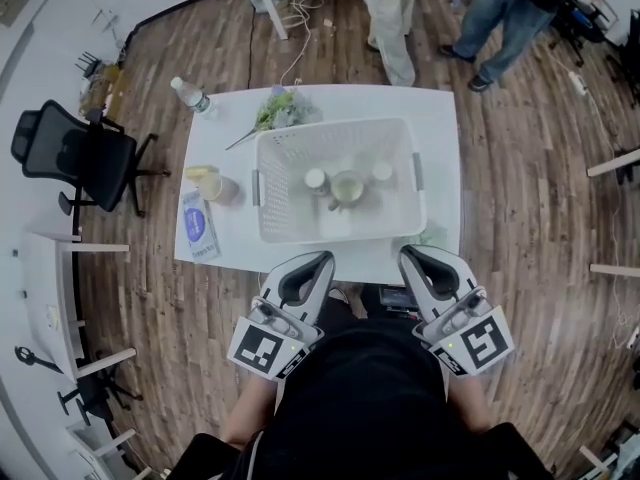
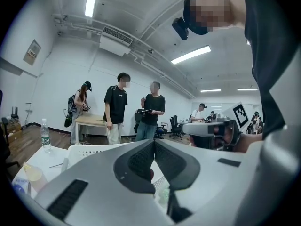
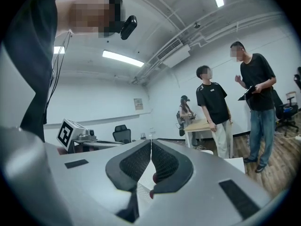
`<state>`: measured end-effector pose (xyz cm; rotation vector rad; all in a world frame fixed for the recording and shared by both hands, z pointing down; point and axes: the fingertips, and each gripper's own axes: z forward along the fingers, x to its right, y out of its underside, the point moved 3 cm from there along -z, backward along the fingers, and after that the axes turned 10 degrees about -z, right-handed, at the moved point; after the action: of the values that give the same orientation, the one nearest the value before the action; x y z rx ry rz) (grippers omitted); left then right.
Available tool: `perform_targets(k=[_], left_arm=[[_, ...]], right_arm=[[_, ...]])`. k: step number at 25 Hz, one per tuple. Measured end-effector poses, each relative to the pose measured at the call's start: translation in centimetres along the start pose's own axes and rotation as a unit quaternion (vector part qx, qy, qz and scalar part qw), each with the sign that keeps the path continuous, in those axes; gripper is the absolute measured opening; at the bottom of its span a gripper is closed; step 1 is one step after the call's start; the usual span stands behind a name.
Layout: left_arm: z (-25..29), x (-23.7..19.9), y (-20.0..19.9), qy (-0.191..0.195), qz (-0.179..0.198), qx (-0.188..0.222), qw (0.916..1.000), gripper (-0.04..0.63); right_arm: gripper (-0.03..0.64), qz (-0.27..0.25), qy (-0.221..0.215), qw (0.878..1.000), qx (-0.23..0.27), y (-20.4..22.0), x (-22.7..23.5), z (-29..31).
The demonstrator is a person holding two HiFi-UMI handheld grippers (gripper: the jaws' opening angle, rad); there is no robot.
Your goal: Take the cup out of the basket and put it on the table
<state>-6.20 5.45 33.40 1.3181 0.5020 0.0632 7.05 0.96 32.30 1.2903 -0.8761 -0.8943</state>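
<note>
- Jaws of left gripper (image 1: 318, 261) and right gripper (image 1: 412, 258) closed, empty, short of basket (image 1: 262, 183).
- Open one, lower over cup (image 1: 347, 186), pinch rim, lift straight clear.

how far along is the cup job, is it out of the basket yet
Done: nothing so far. The cup sits inside the basket on the table. In hand: nothing; the left gripper and right gripper are both shut and empty, near the person's body, short of the basket. Left: reach in, grip the cup, lift it out, set it on bare table.
</note>
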Motion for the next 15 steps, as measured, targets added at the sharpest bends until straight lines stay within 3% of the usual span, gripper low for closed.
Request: perform_targets(k=[9, 15], left_arm=[[2.5, -0.4, 0.5, -0.026, 0.0, -0.015, 0.9996, 0.011], [3.9, -3.6, 0.7, -0.005, 0.016, -0.05, 0.9986, 0.011]], right_arm=[[0.026, 0.022, -0.023, 0.999, -0.006, 1.2, 2.5, 1.3], [0.026, 0.021, 0.014, 1.0, -0.006, 1.0, 2.7, 2.0]])
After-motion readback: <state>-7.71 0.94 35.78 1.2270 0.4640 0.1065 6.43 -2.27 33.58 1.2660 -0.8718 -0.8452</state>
